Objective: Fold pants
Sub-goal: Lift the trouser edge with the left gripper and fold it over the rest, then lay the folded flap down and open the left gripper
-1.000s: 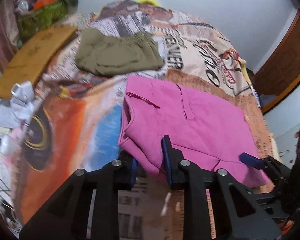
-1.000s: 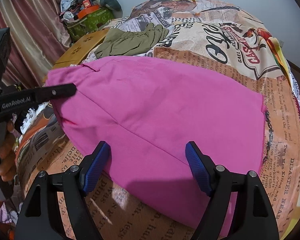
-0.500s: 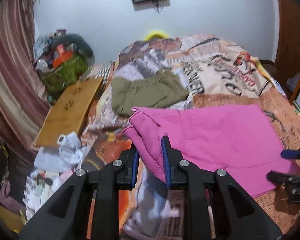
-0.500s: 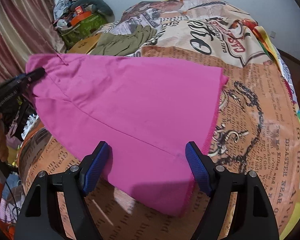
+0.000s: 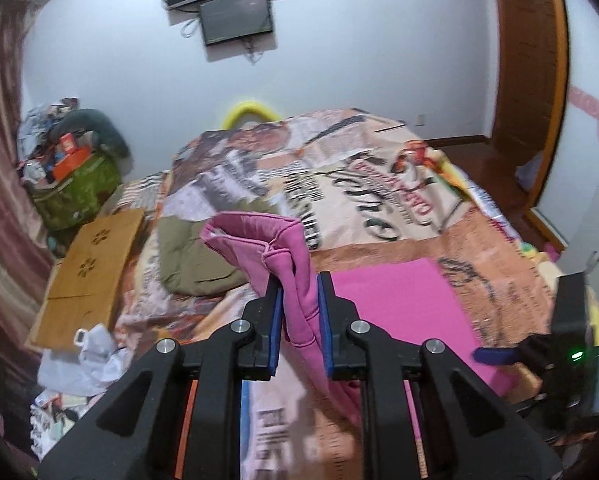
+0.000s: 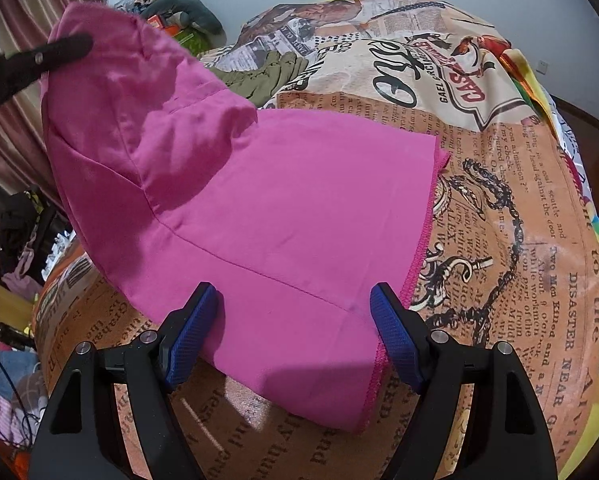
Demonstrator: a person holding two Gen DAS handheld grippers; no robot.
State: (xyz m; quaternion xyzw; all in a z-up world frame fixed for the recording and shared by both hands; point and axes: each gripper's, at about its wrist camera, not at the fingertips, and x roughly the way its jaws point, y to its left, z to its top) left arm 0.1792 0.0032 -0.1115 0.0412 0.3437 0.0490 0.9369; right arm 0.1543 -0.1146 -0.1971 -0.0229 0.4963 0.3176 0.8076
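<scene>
1 pair of pink pants point(image 6: 283, 208), smooth and seamed, lies on the bed; its bunched waistband is pinched in the left gripper point(image 5: 298, 300) and lifted. The right gripper point(image 6: 295, 332) gapes wide over its hem. 1 olive garment point(image 5: 195, 256) lies beyond.

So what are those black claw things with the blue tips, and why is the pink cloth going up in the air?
Those claws are grippers, a bit like big tongs. A person holds one in each hand, and each carries a little camera looking out along its two fingers.

In the left hand's picture, the left gripper has squeezed shut on one end of the pink pants and is lifting it off the bed. The right hand's picture shows the same pants from the other side, raised at the left and flat at the right. The right gripper is open, with the flat end between its blue tips; it is not pinching it.

Also on the bed are some olive-green clothes. A wooden board leans at its edge.
</scene>
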